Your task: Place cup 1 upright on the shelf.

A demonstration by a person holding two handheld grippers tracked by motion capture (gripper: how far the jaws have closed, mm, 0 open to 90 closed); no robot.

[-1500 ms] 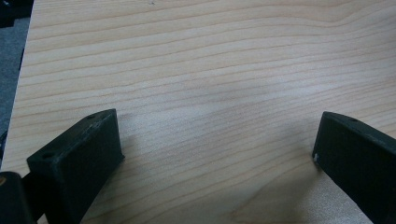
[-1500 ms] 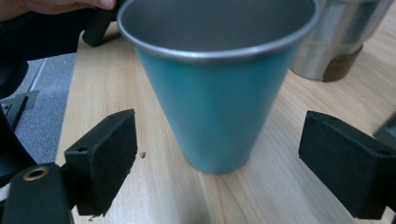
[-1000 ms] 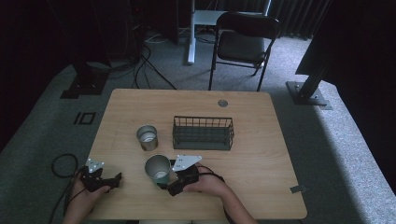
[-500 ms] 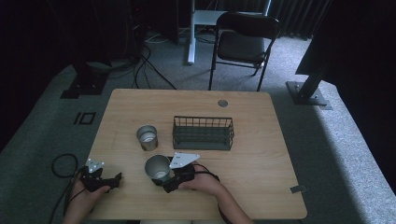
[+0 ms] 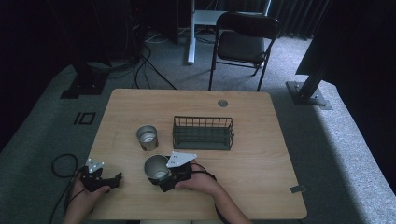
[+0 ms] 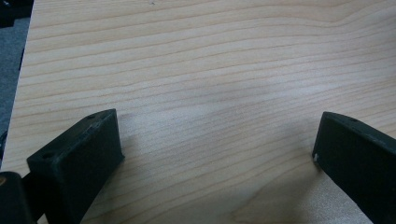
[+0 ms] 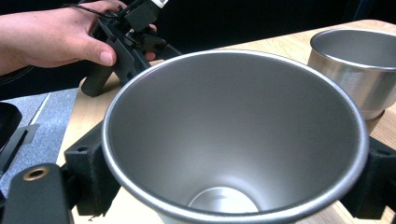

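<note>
The right tongs [image 5: 158,179] pinched a steel cup [image 7: 233,140] between their jaws, a second cup [image 5: 147,137] just beyond. The left tongs [image 6: 217,154] stood spread over bare worktop [image 6: 210,70], well apart.

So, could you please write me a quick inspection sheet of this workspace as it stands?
Surface: wooden table, round grommet near its far edge.
Job's things: near steel cup upright between the right tool's jaws; second steel cup upright beyond it, apart; wire basket holds nothing I can see.
Clutter: small grey piece at the table's right edge.
Grippers: right tool has a jaw at each side of the near cup, apparently closed on it; left tool open over bare wood at the near left corner.
Cables: a loop on the floor by the left tool; more cables behind the table.
Surroundings: folding chair, grey carpet, dark stands.
</note>
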